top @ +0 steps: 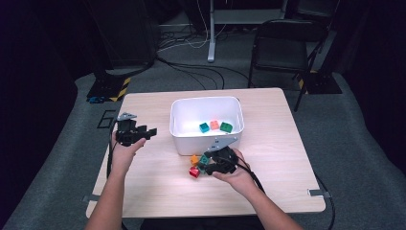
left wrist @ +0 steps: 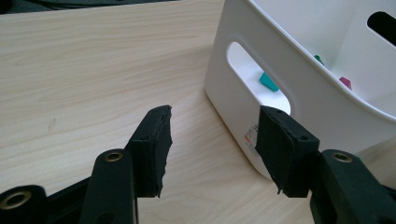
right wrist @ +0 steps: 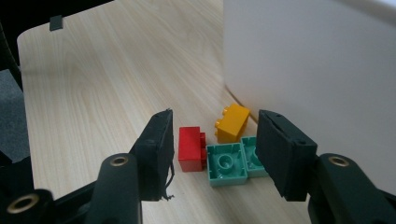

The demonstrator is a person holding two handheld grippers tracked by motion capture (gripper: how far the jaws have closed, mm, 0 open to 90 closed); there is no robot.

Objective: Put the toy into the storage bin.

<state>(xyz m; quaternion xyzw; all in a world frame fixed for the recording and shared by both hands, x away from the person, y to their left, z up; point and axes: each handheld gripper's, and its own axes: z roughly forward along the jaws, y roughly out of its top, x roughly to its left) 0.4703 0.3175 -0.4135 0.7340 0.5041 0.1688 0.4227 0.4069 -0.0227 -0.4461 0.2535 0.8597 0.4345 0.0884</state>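
Note:
A white bin (top: 196,143) stands mid-table with a teal brick (top: 204,127), a salmon brick (top: 215,124) and a green brick (top: 226,127) inside. In front of it lie a red brick (right wrist: 190,148), an orange brick (right wrist: 231,122) and a teal brick (right wrist: 226,163) turned studs down, with another teal piece (right wrist: 250,156) partly behind one jaw. My right gripper (right wrist: 212,144) hangs low over these bricks, open, its pads touching none of them. Left of the bin my left gripper (left wrist: 212,140) is open and empty, pointing at the bin's handle slot (left wrist: 259,74).
The bin wall (right wrist: 317,70) rises close on the right side of the right gripper view. Bare wooden tabletop (top: 153,182) spreads left of and in front of the loose bricks. A black folding chair (top: 282,48) and floor cables lie beyond the table's far edge.

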